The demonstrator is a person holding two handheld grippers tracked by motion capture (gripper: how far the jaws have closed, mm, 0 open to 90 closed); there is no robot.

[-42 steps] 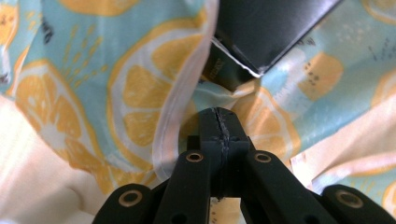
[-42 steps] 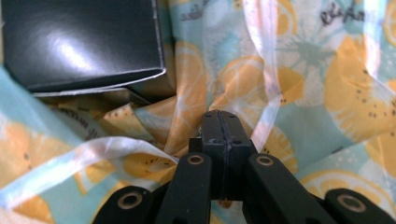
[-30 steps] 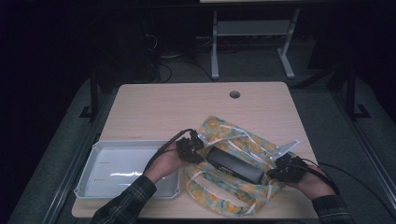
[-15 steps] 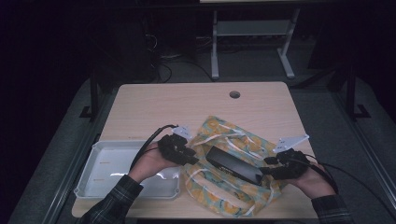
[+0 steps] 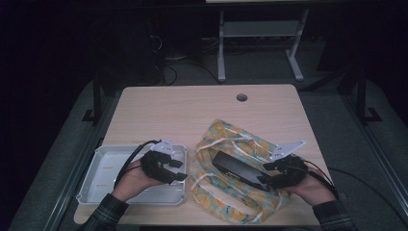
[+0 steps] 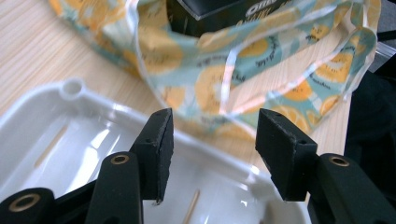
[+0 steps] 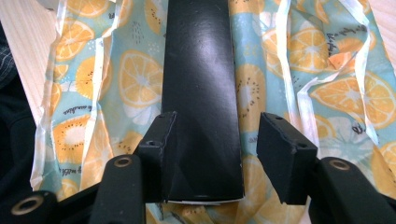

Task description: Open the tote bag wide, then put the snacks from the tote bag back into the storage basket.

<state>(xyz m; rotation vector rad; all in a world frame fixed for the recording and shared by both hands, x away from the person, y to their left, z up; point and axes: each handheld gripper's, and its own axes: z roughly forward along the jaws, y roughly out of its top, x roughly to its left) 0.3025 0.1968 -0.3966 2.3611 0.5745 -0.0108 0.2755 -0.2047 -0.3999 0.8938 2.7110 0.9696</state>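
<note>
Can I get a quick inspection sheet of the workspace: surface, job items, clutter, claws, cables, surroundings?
Surface: light wooden table, round hole near its far edge.
Job's things: long black box lying on a fruit-print plastic bag.
Clutter: white tray left of the bag, thin sticks inside.
Grippers: left claw open over the tray's right part, nothing between its jaws. Right claw open at the box's near end; jaws either side of the box, a gap showing at one pad. Both have just been opening.
Cables: one black cable trails from each claw.
Surroundings: dark room, grey floor, white stand beyond the table.
</note>
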